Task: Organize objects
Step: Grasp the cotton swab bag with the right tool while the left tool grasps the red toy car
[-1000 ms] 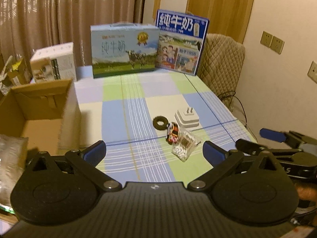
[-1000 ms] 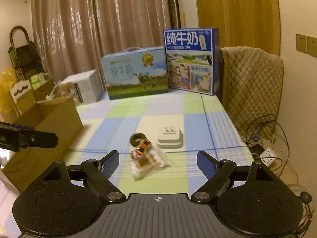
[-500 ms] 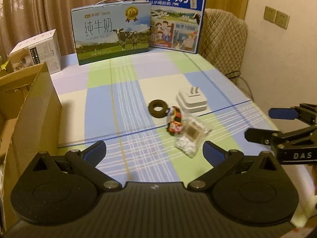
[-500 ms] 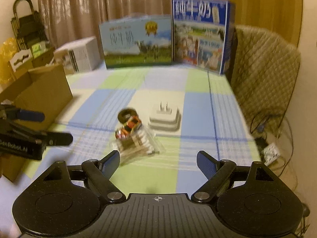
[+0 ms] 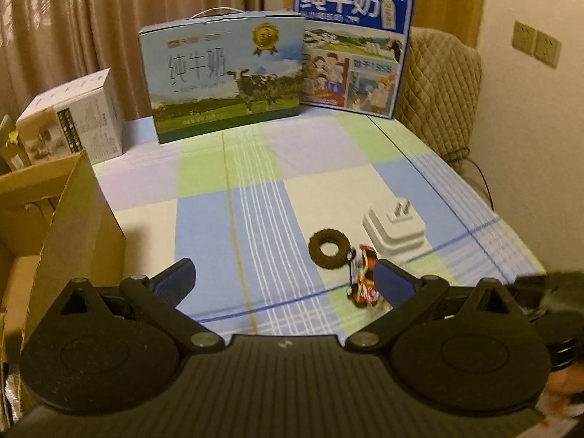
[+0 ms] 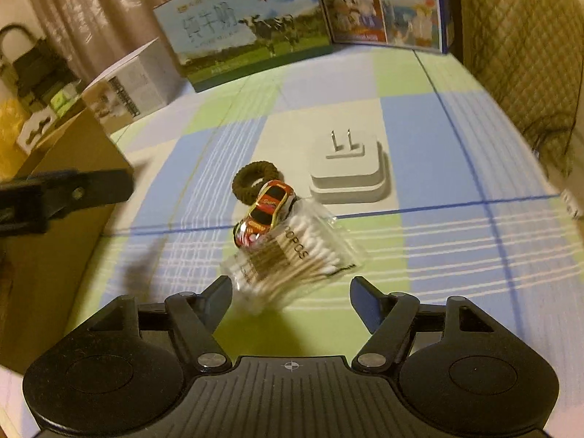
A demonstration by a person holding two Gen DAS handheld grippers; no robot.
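A clear bag of cotton swabs (image 6: 292,259), a red toy car (image 6: 268,208), a brown hair tie (image 6: 255,180) and a white plug adapter (image 6: 350,173) lie close together on the checked tablecloth. My right gripper (image 6: 292,297) is open, low over the table, its fingers on either side of the near end of the swab bag. My left gripper (image 5: 283,279) is open and empty; the toy car (image 5: 361,281), hair tie (image 5: 328,248) and adapter (image 5: 396,231) lie near its right finger. The swab bag is hidden in the left wrist view.
An open cardboard box (image 5: 54,219) stands at the table's left edge, also in the right wrist view (image 6: 65,168). Two milk cartons (image 5: 226,76) (image 5: 352,47) and a white box (image 5: 73,116) line the far edge. A quilted chair (image 5: 438,84) is at the right.
Both grippers have moved forward and lower toward the cluster of objects. The right gripper now straddles the swab bag. Both stay open.
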